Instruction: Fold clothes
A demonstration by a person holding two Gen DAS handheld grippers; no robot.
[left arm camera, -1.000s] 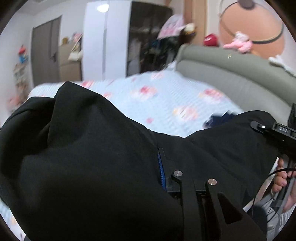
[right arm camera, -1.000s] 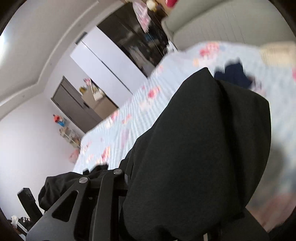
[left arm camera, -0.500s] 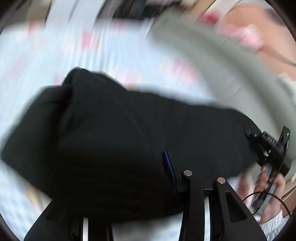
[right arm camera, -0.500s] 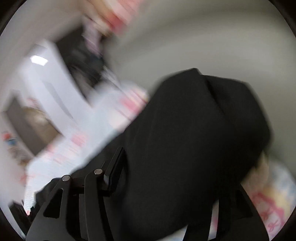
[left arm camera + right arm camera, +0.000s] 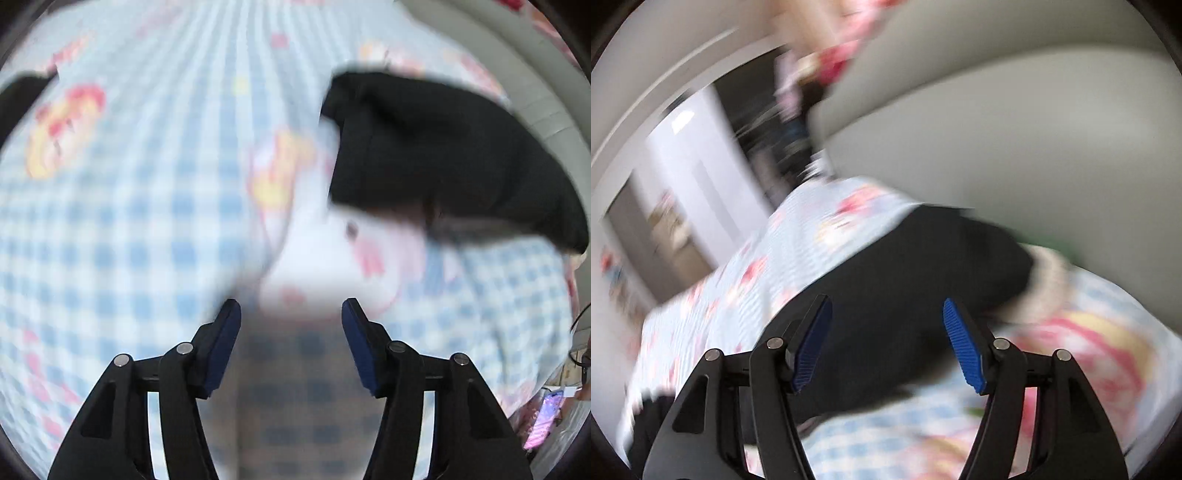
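A black garment lies folded on the blue checked bedsheet, up and right of my left gripper, which is open and empty above the sheet. In the right wrist view the same black garment lies just beyond my right gripper, which is open and empty, its blue pads wide apart. Both views are blurred by motion.
A grey padded headboard runs behind the bed. More dark cloth lies at the sheet's far left edge. A white wardrobe and a door stand across the room. A phone lies off the bed's right side.
Both grippers held the black garment up a second ago. Both have opened and let go, and the garment now lies on the bed.
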